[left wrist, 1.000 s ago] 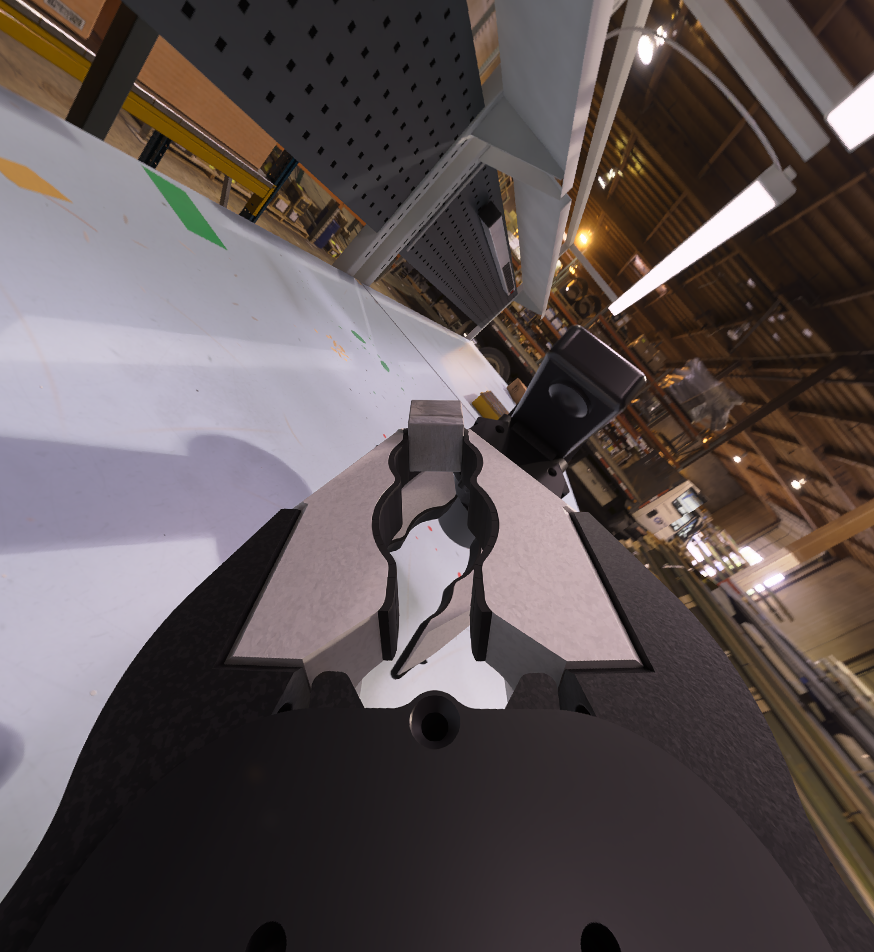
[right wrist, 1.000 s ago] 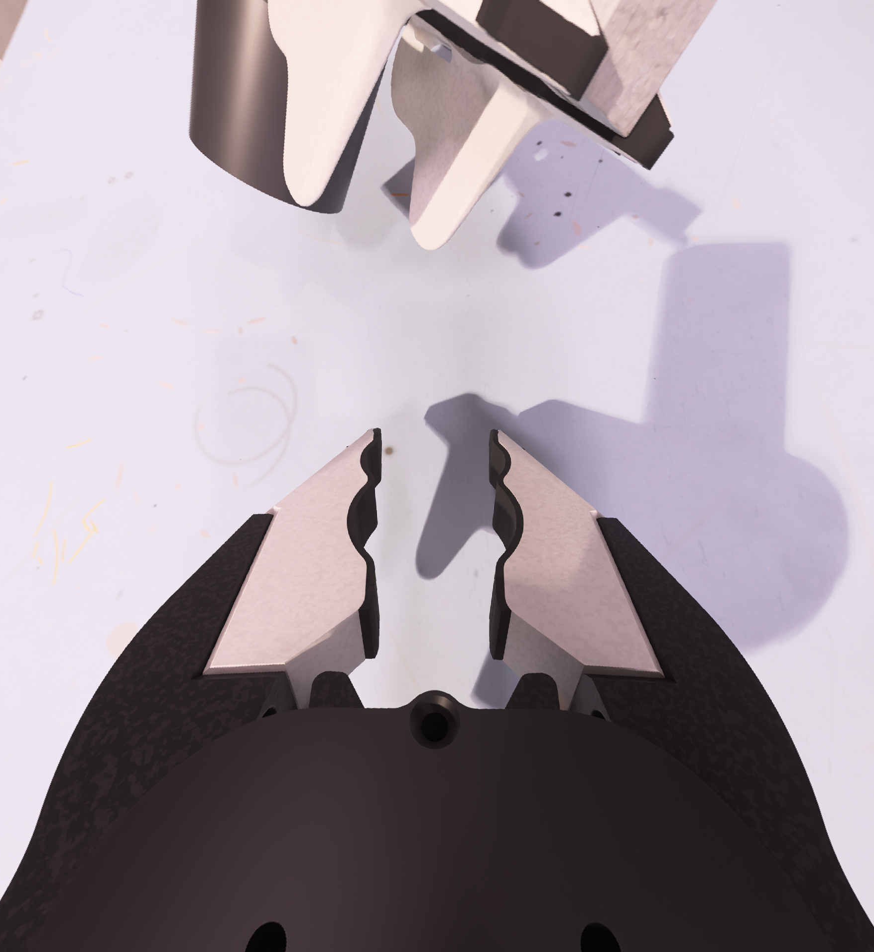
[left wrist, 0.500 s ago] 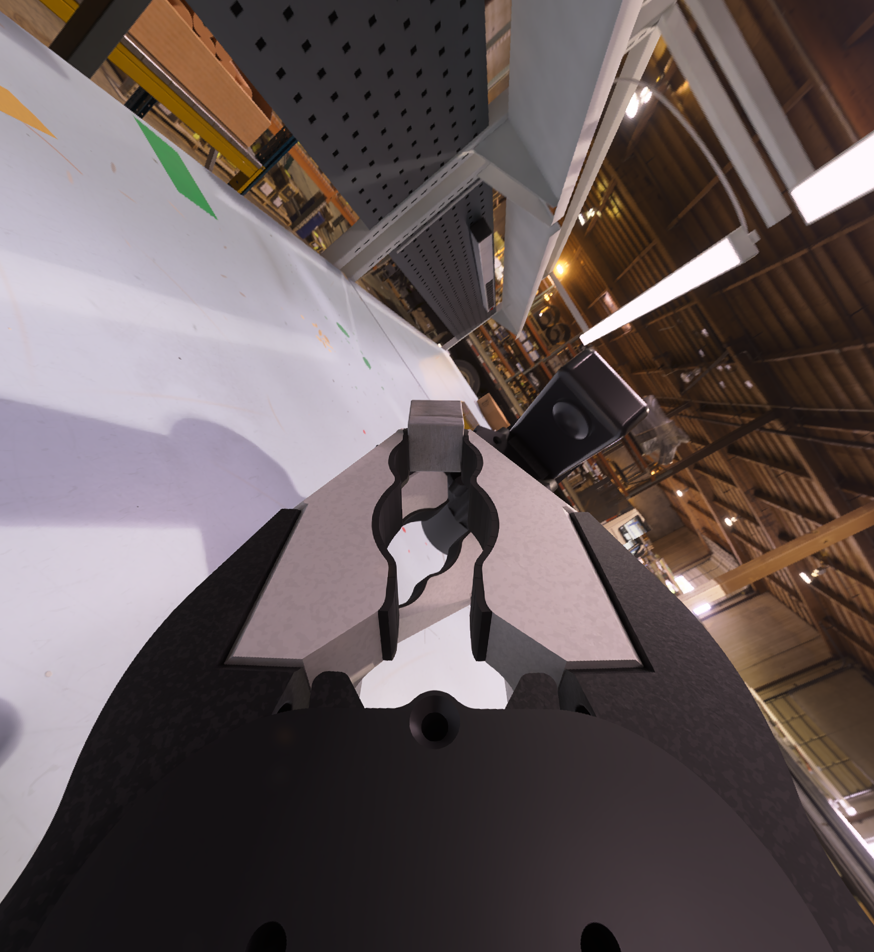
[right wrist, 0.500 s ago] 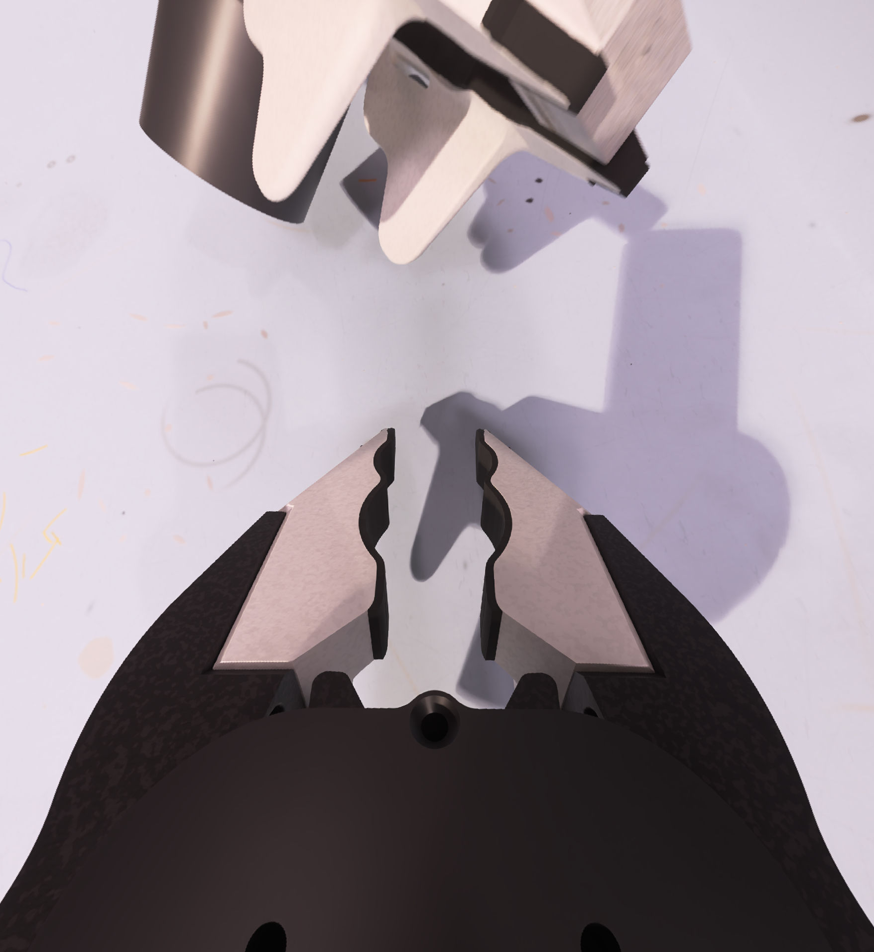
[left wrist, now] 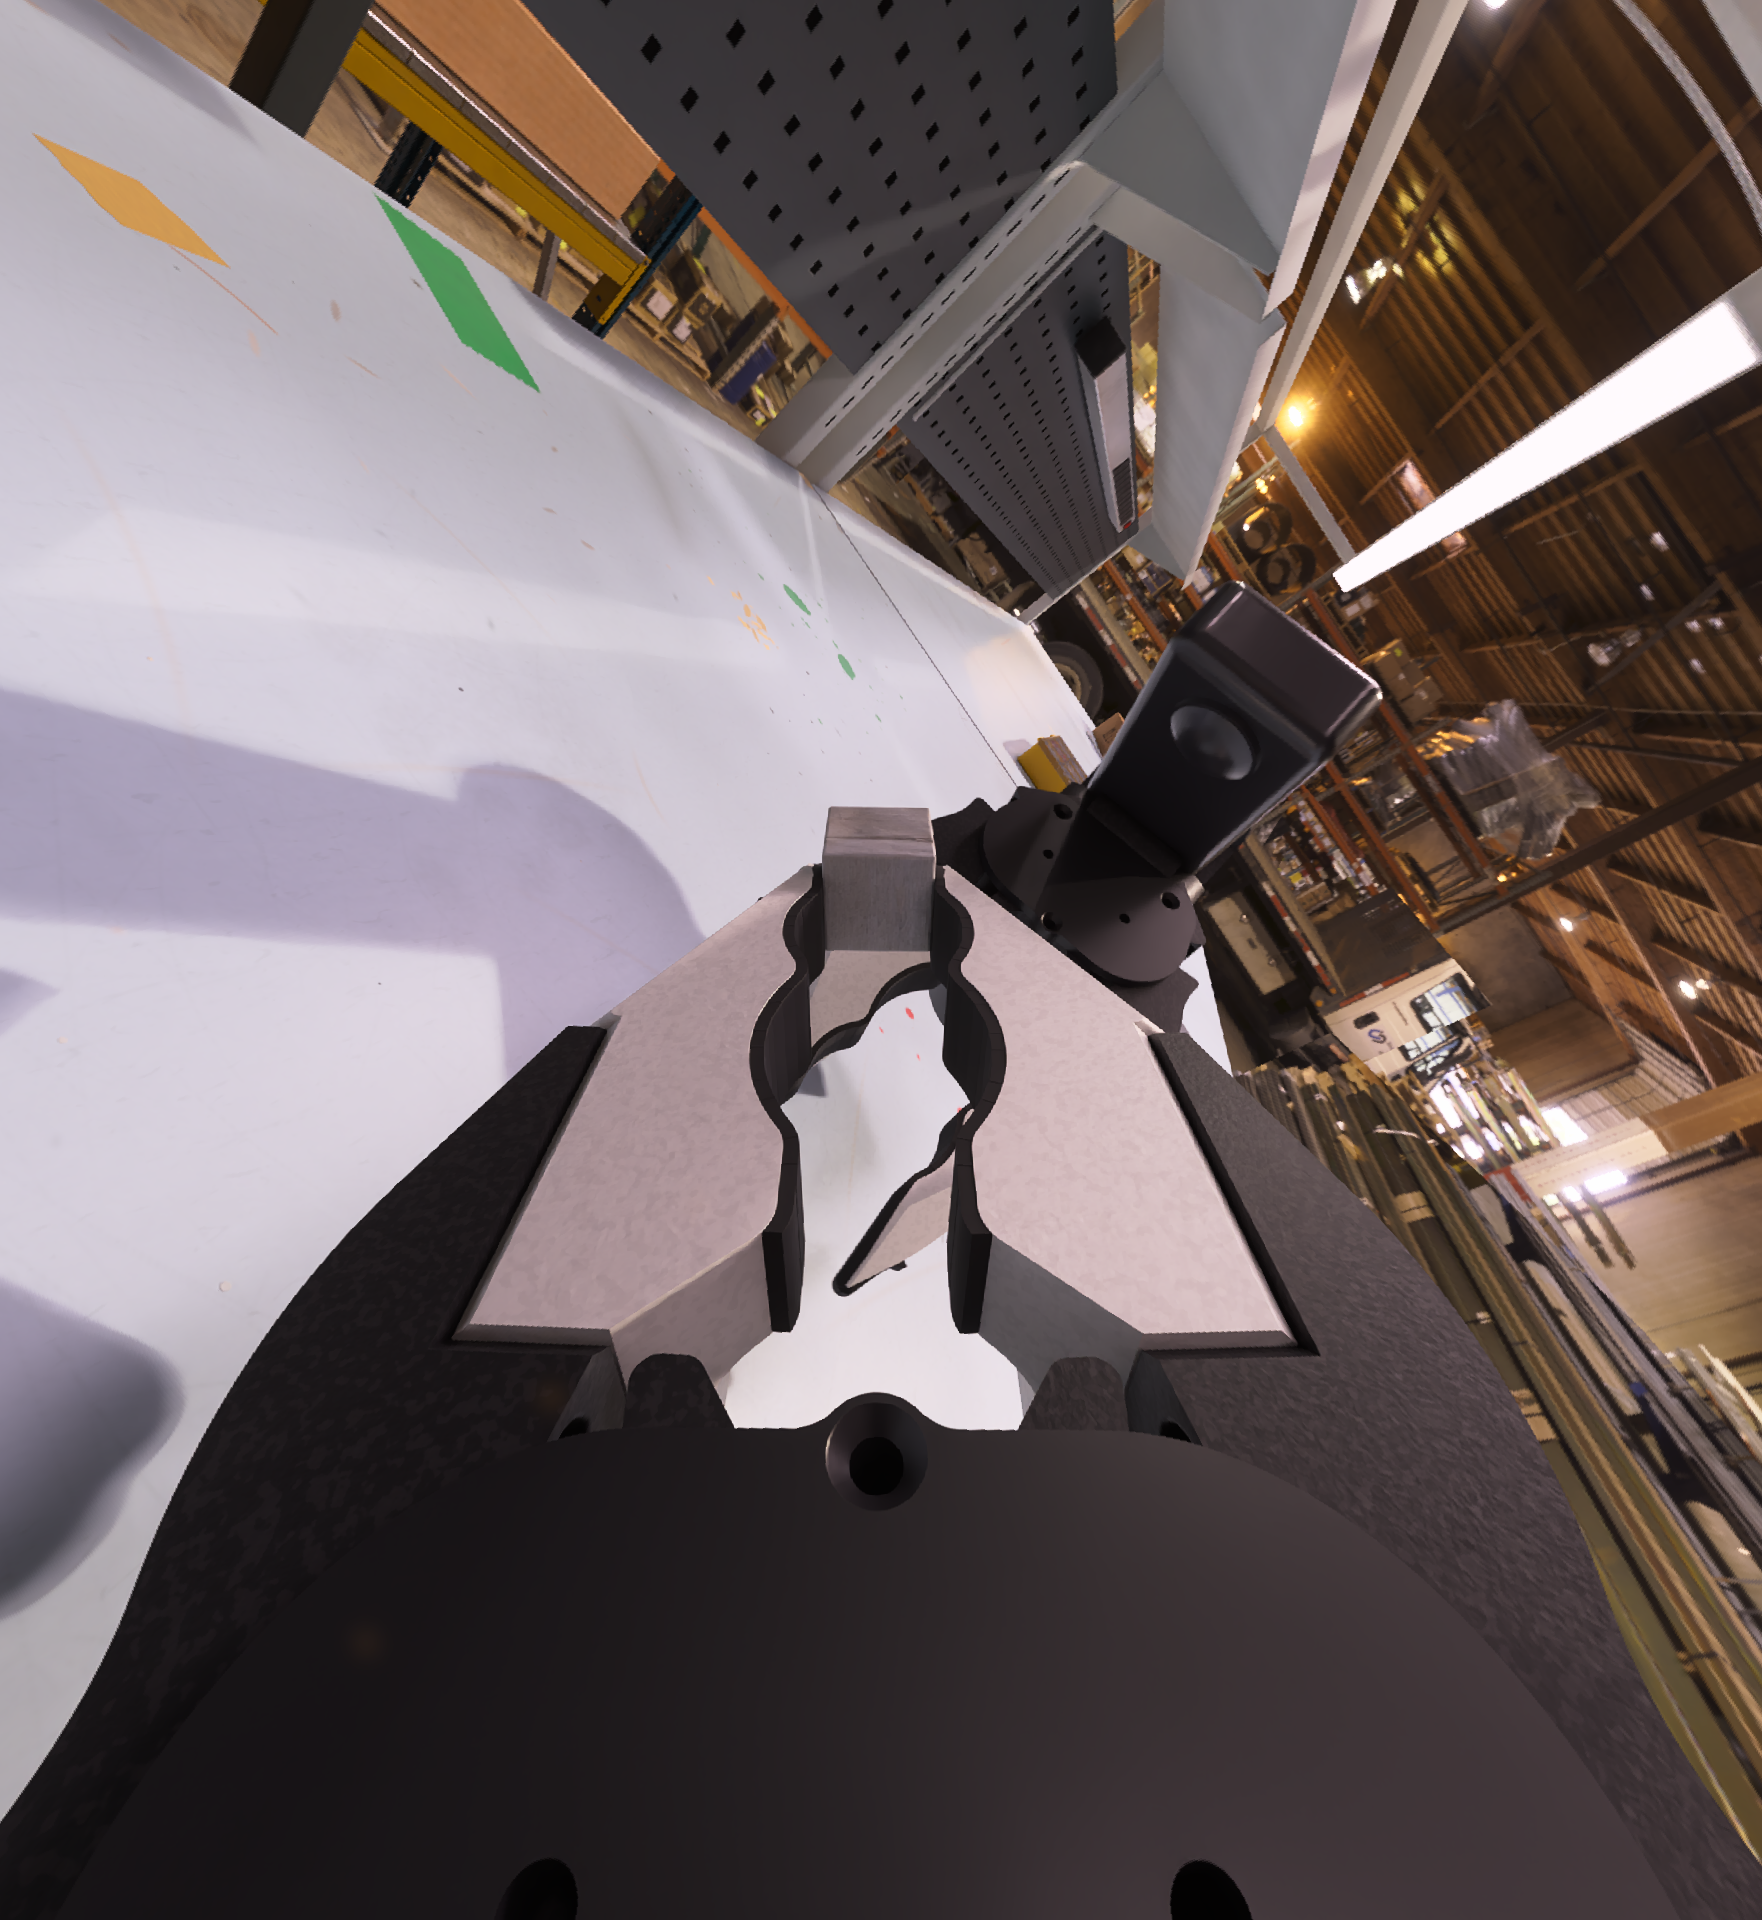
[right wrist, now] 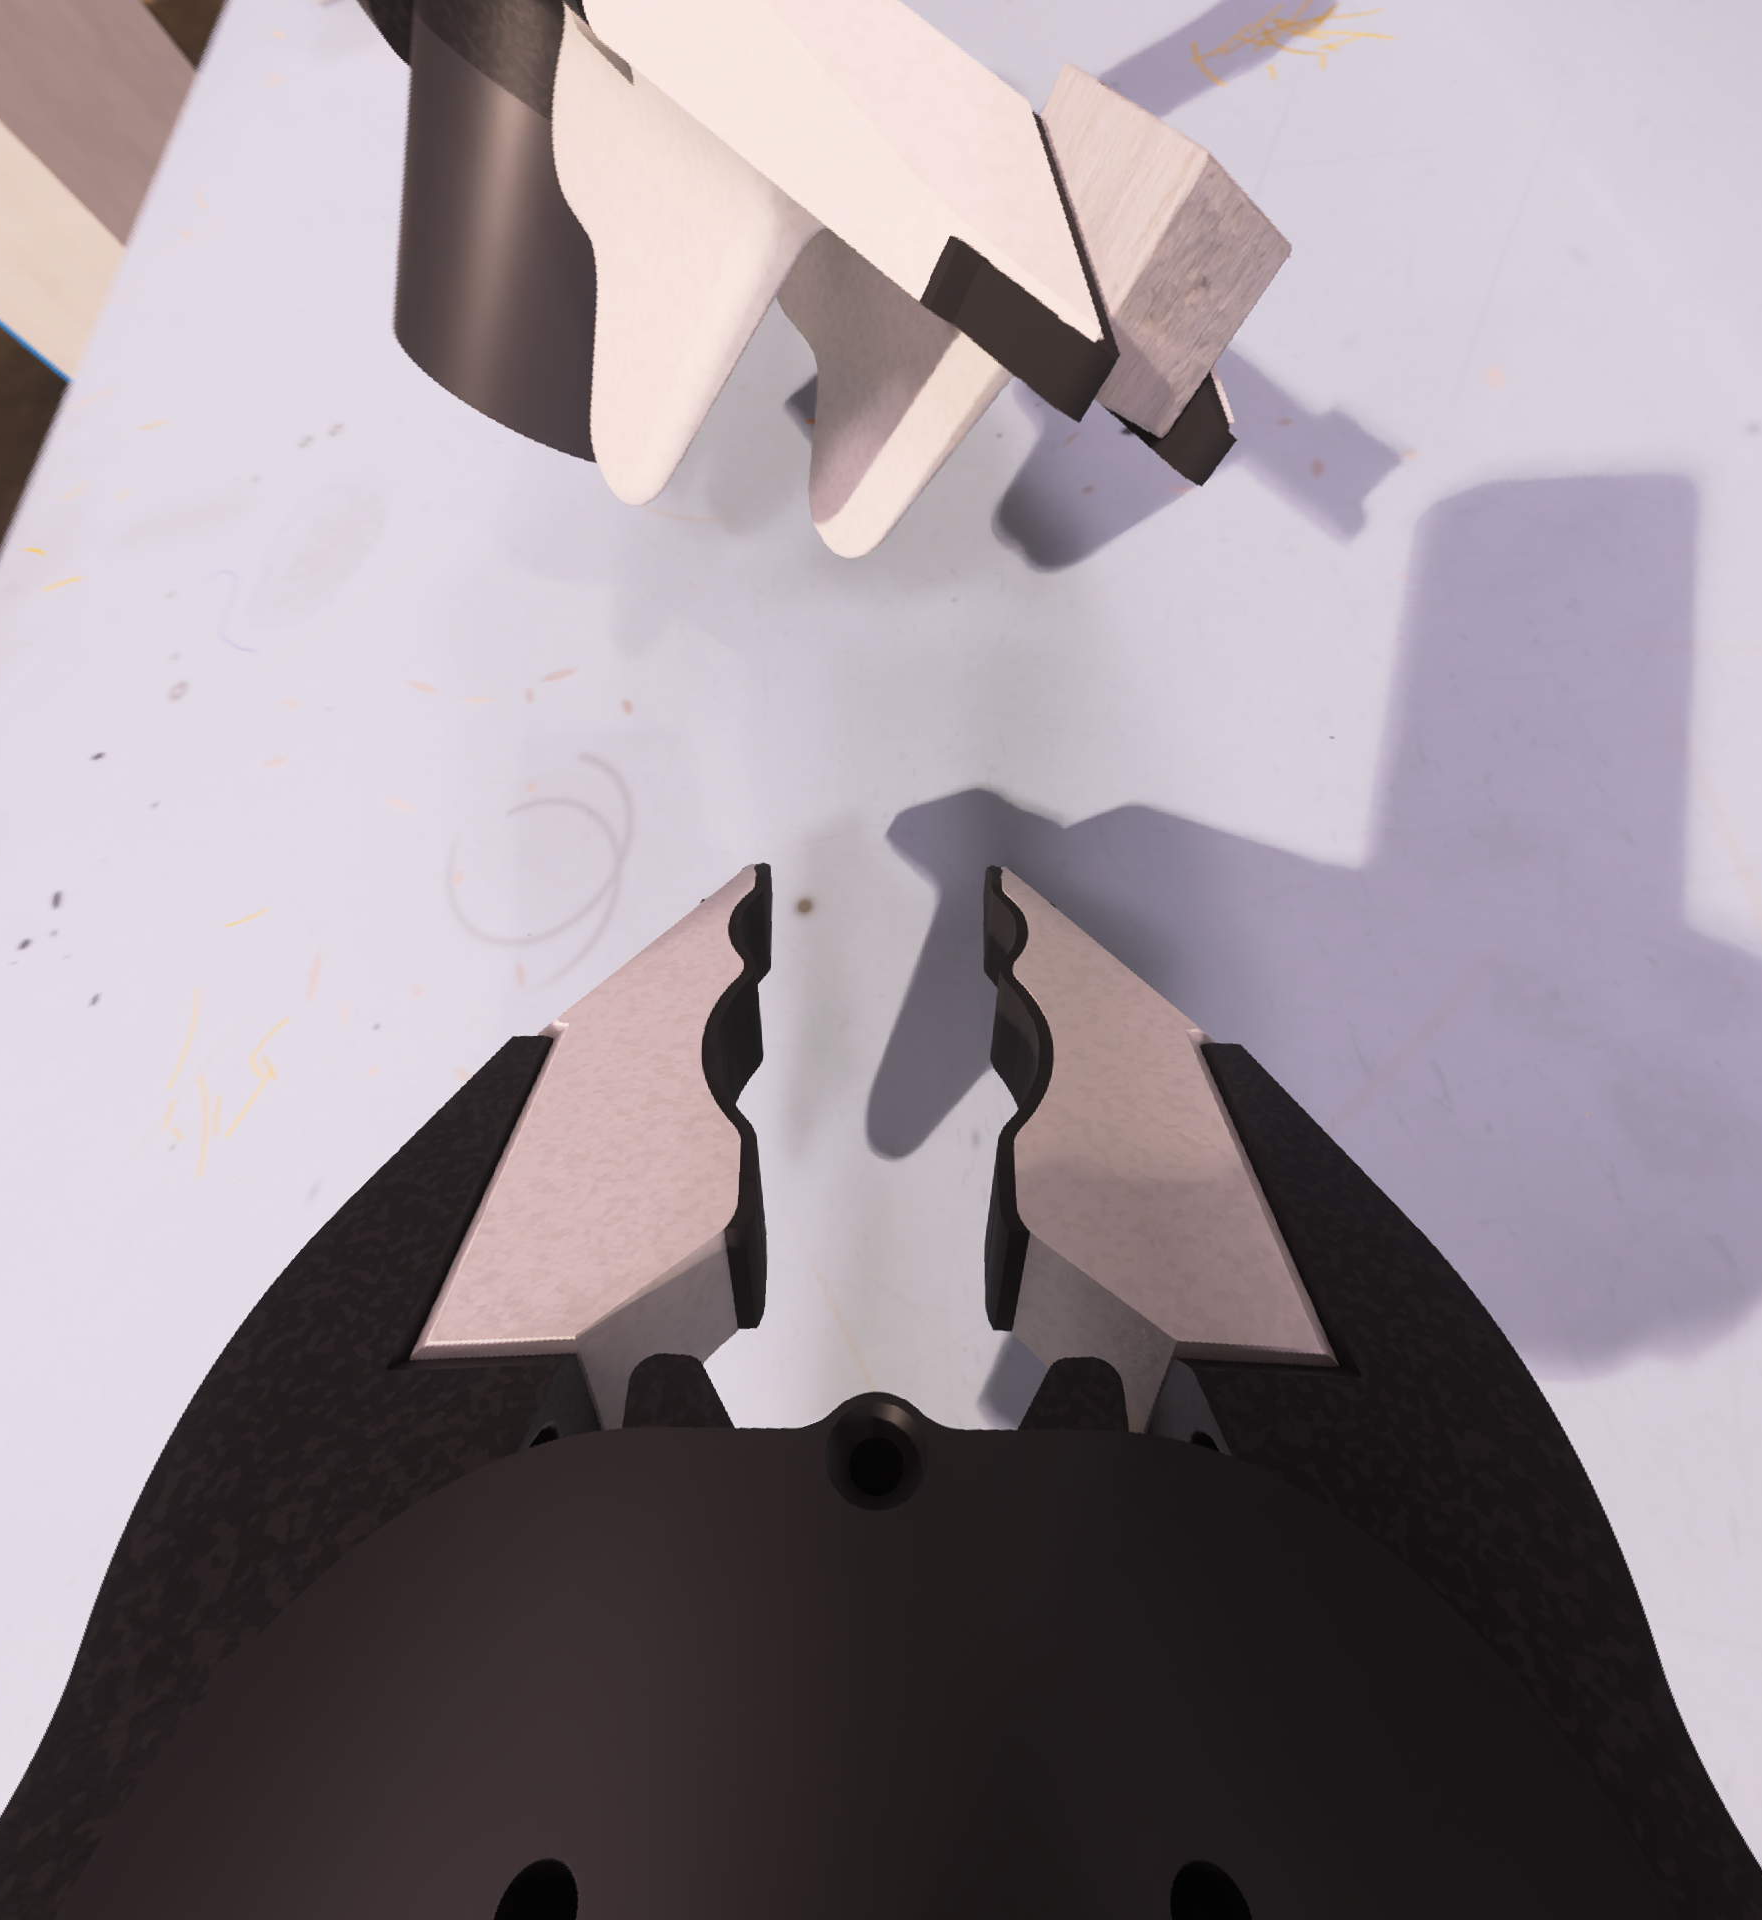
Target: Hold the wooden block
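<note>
In the left wrist view my left gripper (left wrist: 879, 875) is shut on the pale wooden block (left wrist: 877, 909), pinched at the fingertips and held above the white table (left wrist: 285, 623). The dark body of my right gripper (left wrist: 1204, 758) shows just beyond the block. In the right wrist view my right gripper (right wrist: 877, 883) is open and empty, pointing down at the table (right wrist: 233, 644). Ahead of it and apart from it, the left gripper's pale fingers (right wrist: 835, 187) hold the block (right wrist: 1168, 270) off the table top.
A grey perforated rack (left wrist: 856, 156) stands behind the table. Green (left wrist: 461, 301) and orange (left wrist: 129, 197) marks lie on the table top. The table's edge (right wrist: 15, 416) runs at the upper left of the right wrist view. Warehouse shelving fills the background.
The right gripper's jaws narrowed, then widened again. In the right wrist view the left gripper with the block has shifted right. The left gripper keeps its hold.
</note>
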`<state>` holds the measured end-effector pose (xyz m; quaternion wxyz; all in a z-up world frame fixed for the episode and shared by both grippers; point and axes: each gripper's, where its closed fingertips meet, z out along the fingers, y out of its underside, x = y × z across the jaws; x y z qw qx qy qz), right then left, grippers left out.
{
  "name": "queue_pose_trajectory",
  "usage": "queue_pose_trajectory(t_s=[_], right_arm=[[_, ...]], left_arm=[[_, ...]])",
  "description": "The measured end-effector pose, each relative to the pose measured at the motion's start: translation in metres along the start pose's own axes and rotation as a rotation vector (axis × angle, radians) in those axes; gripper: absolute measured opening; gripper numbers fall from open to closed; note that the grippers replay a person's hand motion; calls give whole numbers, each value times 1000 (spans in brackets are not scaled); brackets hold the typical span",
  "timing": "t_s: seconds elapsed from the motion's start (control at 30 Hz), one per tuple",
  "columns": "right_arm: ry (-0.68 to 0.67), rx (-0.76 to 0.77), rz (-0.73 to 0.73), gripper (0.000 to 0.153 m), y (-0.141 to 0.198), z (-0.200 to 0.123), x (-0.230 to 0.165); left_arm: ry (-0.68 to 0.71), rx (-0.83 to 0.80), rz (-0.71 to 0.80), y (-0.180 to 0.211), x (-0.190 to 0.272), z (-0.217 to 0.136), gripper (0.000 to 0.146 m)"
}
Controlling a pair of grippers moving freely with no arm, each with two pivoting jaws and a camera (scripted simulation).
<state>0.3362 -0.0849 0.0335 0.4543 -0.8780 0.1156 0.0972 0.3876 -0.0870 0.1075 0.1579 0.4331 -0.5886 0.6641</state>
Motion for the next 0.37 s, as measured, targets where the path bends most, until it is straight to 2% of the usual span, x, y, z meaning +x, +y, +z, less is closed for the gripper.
queue_pose_trajectory(t_s=[0.2, 0.37], right_arm=[[-49, 2, 22, 44, -1, 1, -3], [-82, -8, 15, 50, -2, 4, -8]], left_arm=[[11, -23, -2, 5, 4, 3, 19], [31, -76, 53, 12, 14, 8, 19]])
